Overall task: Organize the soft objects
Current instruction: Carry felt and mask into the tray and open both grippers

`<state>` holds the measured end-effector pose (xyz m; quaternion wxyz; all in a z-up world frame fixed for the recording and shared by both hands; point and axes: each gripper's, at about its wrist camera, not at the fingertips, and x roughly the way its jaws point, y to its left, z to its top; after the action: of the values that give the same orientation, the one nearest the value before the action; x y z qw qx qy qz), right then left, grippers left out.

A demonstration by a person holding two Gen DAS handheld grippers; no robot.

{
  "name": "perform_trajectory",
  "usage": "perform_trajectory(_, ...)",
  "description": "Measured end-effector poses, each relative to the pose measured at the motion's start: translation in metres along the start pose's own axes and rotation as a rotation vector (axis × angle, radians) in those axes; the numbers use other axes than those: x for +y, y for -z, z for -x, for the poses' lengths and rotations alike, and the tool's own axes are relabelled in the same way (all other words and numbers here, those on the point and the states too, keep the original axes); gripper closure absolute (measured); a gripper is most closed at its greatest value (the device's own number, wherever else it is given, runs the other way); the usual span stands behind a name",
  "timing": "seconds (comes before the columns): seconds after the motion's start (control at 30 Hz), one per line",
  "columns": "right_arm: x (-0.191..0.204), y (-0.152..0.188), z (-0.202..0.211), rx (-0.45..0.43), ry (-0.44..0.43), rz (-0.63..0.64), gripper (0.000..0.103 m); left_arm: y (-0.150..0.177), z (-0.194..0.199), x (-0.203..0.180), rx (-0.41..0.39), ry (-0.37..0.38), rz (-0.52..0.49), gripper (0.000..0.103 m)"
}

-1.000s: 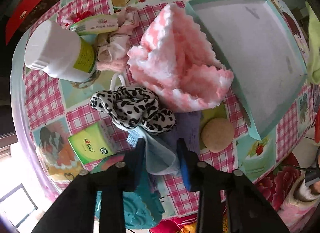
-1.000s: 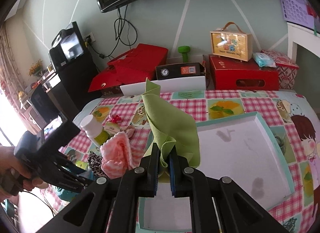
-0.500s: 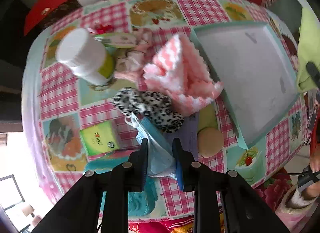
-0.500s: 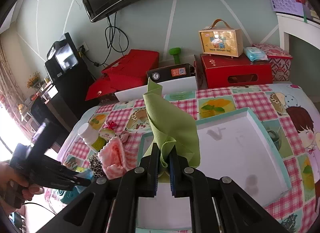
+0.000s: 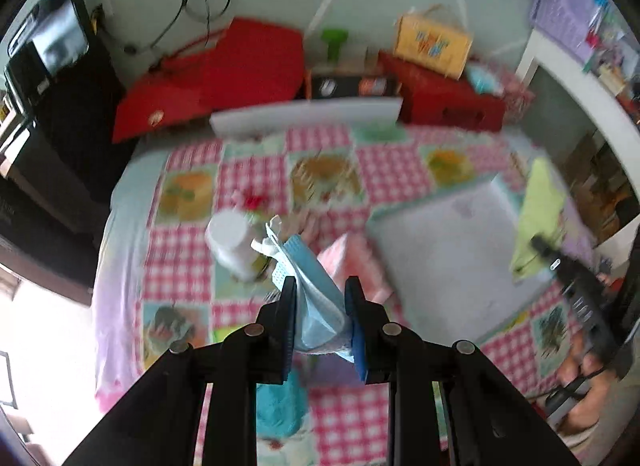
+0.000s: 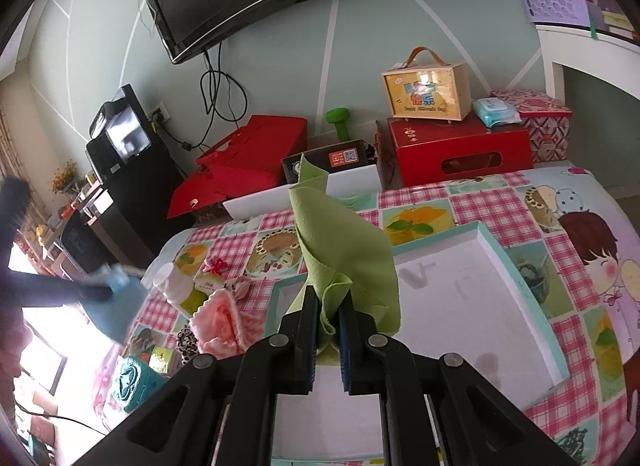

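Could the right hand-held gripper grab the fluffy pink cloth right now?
Probably not yet. The right hand-held gripper is shut on the green cloth, so its jaws are full. The pink cloth lies uncovered on the table, just left of the tray, so nothing else blocks it.

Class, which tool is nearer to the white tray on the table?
Right. The right tool, gripping the green cloth, hovers over the white tray; the left tool, holding a blue cloth, is beside it.

The left gripper [image 5: 320, 286] has closed on the blue mask [image 5: 316, 302] and lifted it off the table [image 5: 256, 177], clear of the leopard scrunchie [image 6: 186, 340]; it now hangs high above the cluttered corner, tilted more outward.
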<state>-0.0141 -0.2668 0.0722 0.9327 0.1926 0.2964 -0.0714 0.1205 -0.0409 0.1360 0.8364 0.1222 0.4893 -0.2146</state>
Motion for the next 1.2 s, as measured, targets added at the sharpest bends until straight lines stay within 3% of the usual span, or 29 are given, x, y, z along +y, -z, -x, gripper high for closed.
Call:
perform_trajectory(0.13, -0.010, -0.002, 0.005, -0.011, 0.039, -0.005, 0.094, -0.014, -0.003, -0.031, -0.068, 0.075, -0.019, 0.079)
perform_trajectory(0.33, -0.029, -0.004, 0.009, -0.015, 0.112, -0.018, 0.094, -0.027, -0.030, -0.075, -0.068, 0.219, 0.011, 0.079)
perform_trajectory(0.57, -0.066, -0.004, 0.006, 0.011, 0.242, -0.045, 0.091, -0.028, -0.068, -0.121, -0.083, 0.291, 0.048, 0.079)
perform_trajectory(0.9, -0.099, 0.006, -0.041, 0.115, 0.239, -0.113, 0.091, -0.018, -0.138, -0.134, -0.090, 0.291, 0.104, 0.079)
perform_trajectory(1.2, -0.102, 0.014, -0.075, 0.169, 0.254, -0.127, 0.090, -0.011, -0.170, -0.125, -0.095, 0.321, 0.165, 0.078)
